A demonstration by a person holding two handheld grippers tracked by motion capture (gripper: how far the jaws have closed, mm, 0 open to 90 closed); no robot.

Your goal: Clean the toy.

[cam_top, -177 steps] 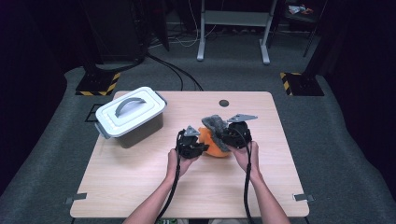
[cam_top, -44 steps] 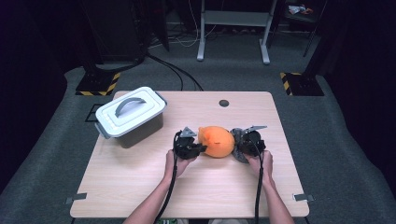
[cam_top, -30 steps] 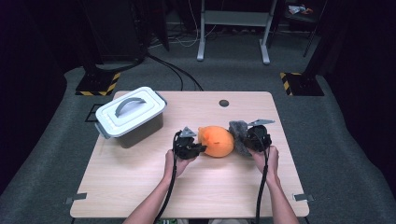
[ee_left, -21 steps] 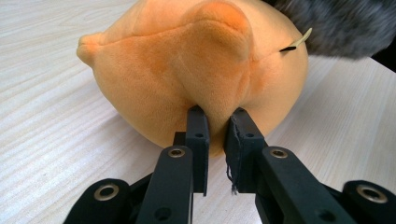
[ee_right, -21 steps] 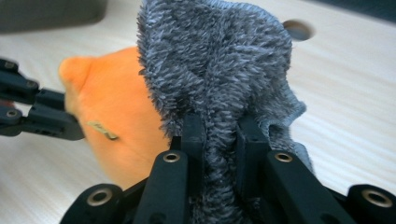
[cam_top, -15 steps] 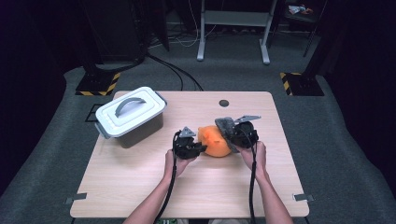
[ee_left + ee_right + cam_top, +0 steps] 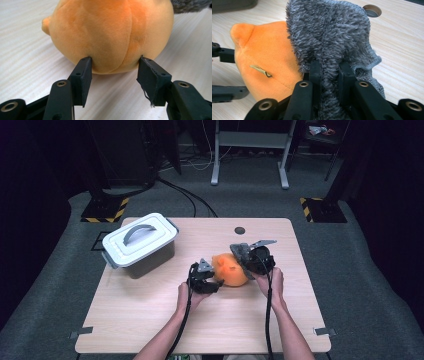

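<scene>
Left gripper [image 7: 216, 283]: fingers [image 7: 82, 75] spread wide, tips pressed into the near side of the orange plush toy [image 7: 231, 269], one on each side of a bulge, not closed on it. Right gripper [image 7: 246, 257]: fingers [image 7: 315, 72] drawn close together, pinching a fold of grey fuzzy cloth [image 7: 329, 37] that drapes against the right side of the toy. Toy resting on the wooden surface [image 7: 150, 320] near its middle, between the two grippers, with a white lidded box [image 7: 140, 242] well apart at the far left. From the right gripper view: a small stitched mark on the orange fabric, a pointed ear at the left, and the round hole [image 7: 372, 10] in the surface beyond the cloth. From the left gripper view: a seam down the toy, a frayed thread on the right finger pad, and a strip of the grey cloth at top right. From the high view: both hands, trailing cables, and dark floor around.
</scene>
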